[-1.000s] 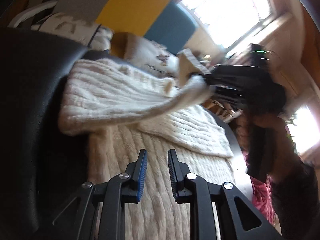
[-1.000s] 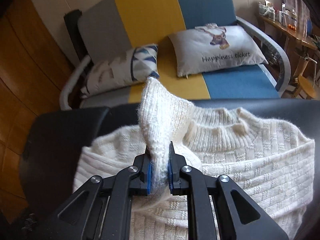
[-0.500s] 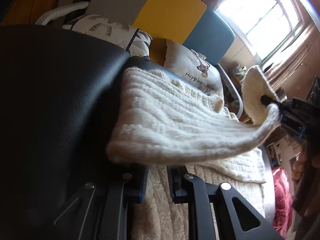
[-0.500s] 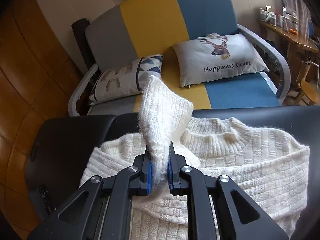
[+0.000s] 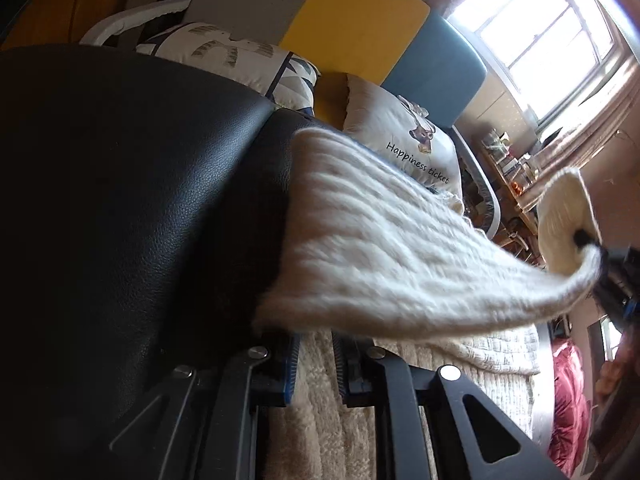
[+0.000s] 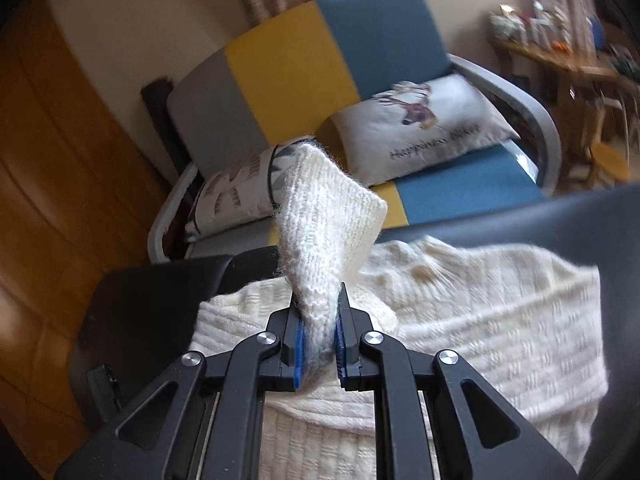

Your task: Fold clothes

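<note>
A cream knit sweater (image 6: 480,320) lies spread on a black leather surface (image 6: 160,300). My right gripper (image 6: 318,344) is shut on the sleeve cuff (image 6: 324,232), which stands up above its fingers. In the left wrist view the sleeve (image 5: 400,256) stretches in the air from the shoulder at the left to the right gripper (image 5: 612,276) at the far right edge. My left gripper (image 5: 316,344) hovers low over the sweater body (image 5: 320,432), open, with nothing between its pads. The raised sleeve hides its fingertips.
Behind the black surface (image 5: 120,200) stands a grey, yellow and blue sofa (image 6: 288,60) with a deer pillow (image 6: 420,120) and a patterned pillow (image 6: 236,196). A wooden side table (image 6: 560,60) is at the right. A red garment (image 5: 568,400) shows beyond the sweater's far edge.
The right gripper has carried the sleeve cuff up and away to the right, pulling the sleeve taut. The left gripper has slid forward beneath the sleeve, so its tips are now covered.
</note>
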`<move>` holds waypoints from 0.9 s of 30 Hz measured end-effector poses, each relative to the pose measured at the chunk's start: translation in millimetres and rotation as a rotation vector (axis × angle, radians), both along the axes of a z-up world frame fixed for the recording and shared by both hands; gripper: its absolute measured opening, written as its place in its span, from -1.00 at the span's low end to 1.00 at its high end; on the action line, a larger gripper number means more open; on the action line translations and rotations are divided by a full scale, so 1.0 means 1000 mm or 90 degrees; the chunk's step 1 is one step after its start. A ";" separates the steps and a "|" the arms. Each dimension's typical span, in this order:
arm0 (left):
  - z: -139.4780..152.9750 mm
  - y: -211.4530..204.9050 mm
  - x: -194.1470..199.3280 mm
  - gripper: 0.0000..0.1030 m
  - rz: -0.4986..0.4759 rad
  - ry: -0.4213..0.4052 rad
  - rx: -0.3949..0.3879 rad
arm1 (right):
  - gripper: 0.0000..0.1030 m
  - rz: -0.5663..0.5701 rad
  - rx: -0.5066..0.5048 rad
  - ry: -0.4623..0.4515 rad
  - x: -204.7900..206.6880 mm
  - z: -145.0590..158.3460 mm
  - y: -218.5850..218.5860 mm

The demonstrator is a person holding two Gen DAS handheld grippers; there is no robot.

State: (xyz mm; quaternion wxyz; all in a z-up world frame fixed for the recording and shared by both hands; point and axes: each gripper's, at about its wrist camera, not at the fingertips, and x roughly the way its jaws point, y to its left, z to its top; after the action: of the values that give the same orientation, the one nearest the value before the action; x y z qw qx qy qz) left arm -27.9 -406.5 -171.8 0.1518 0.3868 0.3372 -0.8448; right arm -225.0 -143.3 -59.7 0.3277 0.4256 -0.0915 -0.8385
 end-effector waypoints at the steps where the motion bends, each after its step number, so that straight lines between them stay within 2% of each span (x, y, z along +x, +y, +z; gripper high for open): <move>1: 0.000 0.002 0.000 -0.71 -0.002 -0.003 -0.007 | -0.75 -0.012 -0.018 -0.009 -0.001 -0.008 0.012; 7: 0.003 0.006 -0.004 -0.71 -0.008 -0.020 -0.024 | -0.75 -0.054 -0.086 -0.090 -0.010 -0.071 0.067; 10: 0.004 0.008 -0.005 -0.71 -0.010 -0.024 -0.033 | -0.64 -0.061 -0.148 -0.143 -0.008 -0.097 0.086; 12: 0.004 0.009 -0.005 -0.71 -0.011 -0.026 -0.036 | -0.27 -0.074 -0.165 -0.155 -0.004 -0.104 0.099; 14: 0.005 0.009 -0.006 -0.71 -0.012 -0.028 -0.039 | -0.03 -0.087 -0.174 -0.164 0.000 -0.109 0.110; 18: 0.005 0.011 -0.007 -0.72 -0.013 -0.031 -0.045 | 0.21 -0.127 -0.235 -0.200 0.005 -0.115 0.142; 20: 0.005 0.012 -0.008 -0.72 -0.014 -0.032 -0.049 | 0.21 -0.136 -0.238 -0.217 0.002 -0.119 0.148; 23: 0.005 0.012 -0.008 -0.71 -0.014 -0.033 -0.048 | 0.21 -0.129 -0.203 -0.225 -0.006 -0.124 0.142; 25: 0.005 0.011 -0.008 -0.71 -0.014 -0.033 -0.043 | 0.01 -0.134 -0.164 -0.207 -0.008 -0.124 0.135; 26: 0.005 0.011 -0.009 -0.71 -0.014 -0.033 -0.043 | -0.24 -0.138 -0.137 -0.200 -0.009 -0.125 0.132; 27: 0.005 0.011 -0.009 -0.71 -0.014 -0.034 -0.043 | -0.32 -0.137 -0.122 -0.196 -0.009 -0.125 0.129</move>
State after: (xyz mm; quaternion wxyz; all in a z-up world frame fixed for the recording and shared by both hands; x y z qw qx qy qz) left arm -36.9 -395.9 -166.6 0.1643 0.4075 0.2997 -0.8468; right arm -234.2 -13.9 -185.1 0.2570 0.5036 -0.2652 -0.7810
